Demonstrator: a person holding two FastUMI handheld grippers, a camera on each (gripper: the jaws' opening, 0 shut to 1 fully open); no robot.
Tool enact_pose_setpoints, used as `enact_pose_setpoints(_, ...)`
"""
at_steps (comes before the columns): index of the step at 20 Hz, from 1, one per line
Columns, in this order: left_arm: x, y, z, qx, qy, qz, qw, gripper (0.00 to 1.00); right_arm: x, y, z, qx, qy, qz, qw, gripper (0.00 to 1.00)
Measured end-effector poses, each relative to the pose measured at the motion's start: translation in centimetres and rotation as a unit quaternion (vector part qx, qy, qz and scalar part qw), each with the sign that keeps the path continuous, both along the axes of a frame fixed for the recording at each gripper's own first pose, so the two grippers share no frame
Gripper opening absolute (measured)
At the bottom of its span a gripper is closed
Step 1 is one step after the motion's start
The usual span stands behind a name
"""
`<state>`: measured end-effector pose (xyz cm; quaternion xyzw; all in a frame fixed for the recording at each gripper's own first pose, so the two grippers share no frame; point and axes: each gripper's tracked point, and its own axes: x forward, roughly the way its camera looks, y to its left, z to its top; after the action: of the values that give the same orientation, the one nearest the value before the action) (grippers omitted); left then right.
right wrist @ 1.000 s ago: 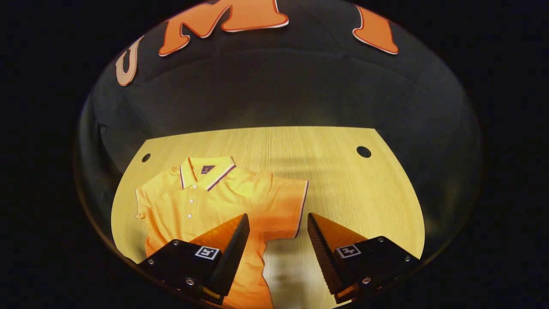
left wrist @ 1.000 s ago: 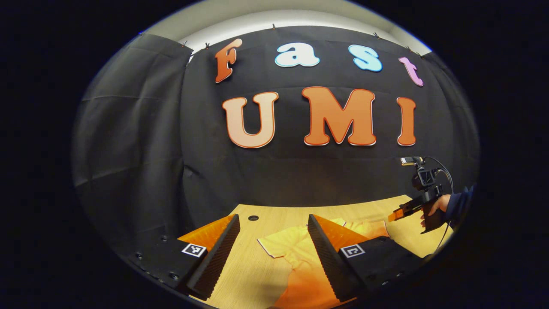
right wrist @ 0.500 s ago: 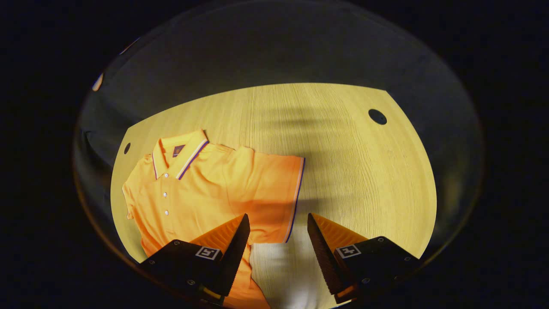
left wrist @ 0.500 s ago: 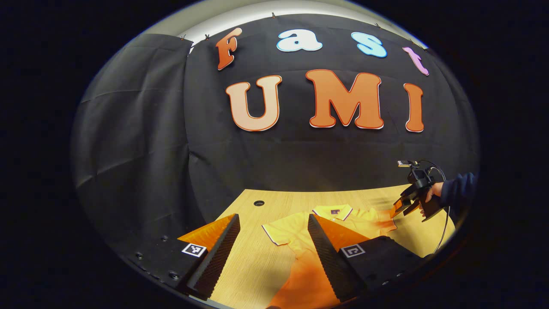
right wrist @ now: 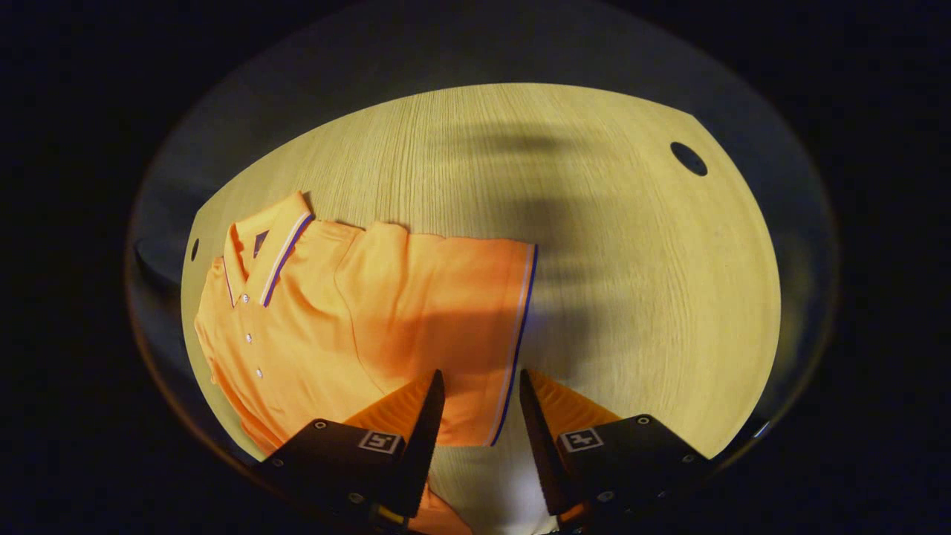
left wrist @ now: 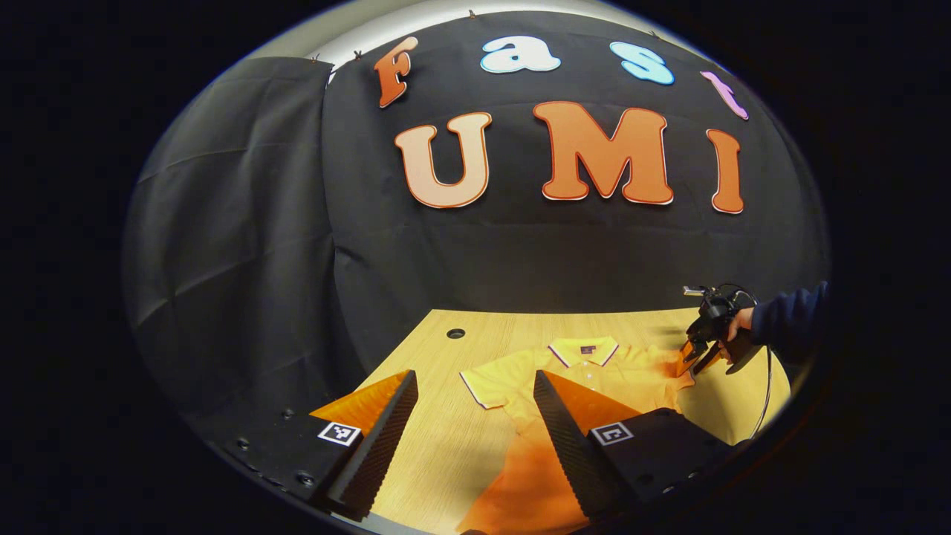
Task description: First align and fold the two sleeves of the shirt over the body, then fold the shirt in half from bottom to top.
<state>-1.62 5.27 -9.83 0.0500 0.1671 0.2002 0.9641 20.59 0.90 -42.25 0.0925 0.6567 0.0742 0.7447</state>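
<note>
Right hand-held gripper (right wrist: 481, 390) is seen released, its fingers straddling the striped cuff of the sleeve (right wrist: 475, 319) of the orange shirt (right wrist: 334, 327), spread flat on the worktop (right wrist: 631, 282). Left hand-held gripper (left wrist: 475, 401) is held unclenched above the shirt's other side.

Shirt (right wrist: 356, 319): matt knit cloth, soft creases. Desk (right wrist: 631, 282): smooth matt wood-grain surface. Booth wall (left wrist: 245, 223): matt wrinkled cloth.

The light wooden table (right wrist: 631, 297) lies bare from the flat orange polo shirt's (right wrist: 356, 327) trimmed sleeve to its right edge; 1 round hole (right wrist: 689, 158) near that far corner.
</note>
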Motion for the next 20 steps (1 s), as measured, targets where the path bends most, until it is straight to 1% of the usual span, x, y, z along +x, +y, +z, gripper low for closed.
enact_pose_setpoints(1,0.1,-0.2,-0.3,-0.001,0.003,0.000,1.000,0.96,-0.2,0.1,-0.1,-0.005,0.005,0.012,1.000,0.62)
enact_pose_setpoints(2,0.2,-0.4,-0.4,-0.002,0.006,-0.001,1.000,0.96,-0.3,-0.3,-0.4,-0.025,-0.001,0.034,0.999,0.67)
enact_pose_setpoints(3,0.3,-0.7,-0.6,-0.004,0.008,-0.002,1.000,0.96,-0.1,-0.3,-0.3,-0.030,-0.010,0.046,0.998,0.60)
enact_pose_setpoints(4,0.4,-0.9,-0.5,-0.005,0.008,-0.004,1.000,0.96,-0.1,0.0,-0.1,-0.030,-0.023,0.058,0.998,0.43)
enact_pose_setpoints(5,0.6,-1.1,-0.5,-0.007,0.007,-0.006,1.000,0.96,0.1,0.0,0.1,-0.027,-0.031,0.057,0.998,0.38)
enact_pose_setpoints(6,0.7,-1.3,-0.4,-0.008,0.006,-0.007,1.000,0.96,0.3,-0.1,0.2,-0.021,-0.033,0.040,0.998,0.23)
enact_pose_setpoints(7,0.8,-1.5,-0.4,-0.008,0.005,-0.010,1.000,0.96,0.4,-0.2,0.3,-0.011,-0.029,0.030,0.999,0.13)
enact_pose_setpoints(8,0.9,-1.6,-0.4,-0.009,0.003,-0.011,1.000,0.96,0.4,-0.1,0.2,0.004,-0.024,0.017,1.000,0.07)
enact_pose_setpoints(9,0.8,-1.7,-0.3,-0.009,0.001,-0.012,1.000,0.96,0.7,0.3,0.5,0.024,-0.025,0.005,0.999,0.08)
enact_pose_setpoints(11,0.4,-1.7,-0.4,-0.009,0.003,-0.011,1.000,0.96,1.3,0.8,1.4,0.047,-0.044,0.000,0.998,0.07)
enact_pose_setpoints(12,0.2,-1.6,-0.4,-0.011,0.003,-0.009,1.000,0.96,1.4,1.4,2.5,0.063,-0.053,0.005,0.997,0.07)
enact_pose_setpoints(14,0.0,-1.1,-0.8,-0.016,0.006,-0.002,1.000,0.96,1.8,1.8,3.3,0.054,-0.077,0.017,0.995,0.07)
enact_pose_setpoints(17,-0.4,-0.7,-0.9,-0.020,0.004,0.007,1.000,0.96,1.7,4.1,5.5,0.086,-0.087,0.023,0.992,0.07)
enact_pose_setpoints(20,-0.7,-0.5,-1.2,-0.022,0.005,0.011,1.000,0.96,1.9,5.5,6.9,0.096,-0.099,0.040,0.990,0.07)
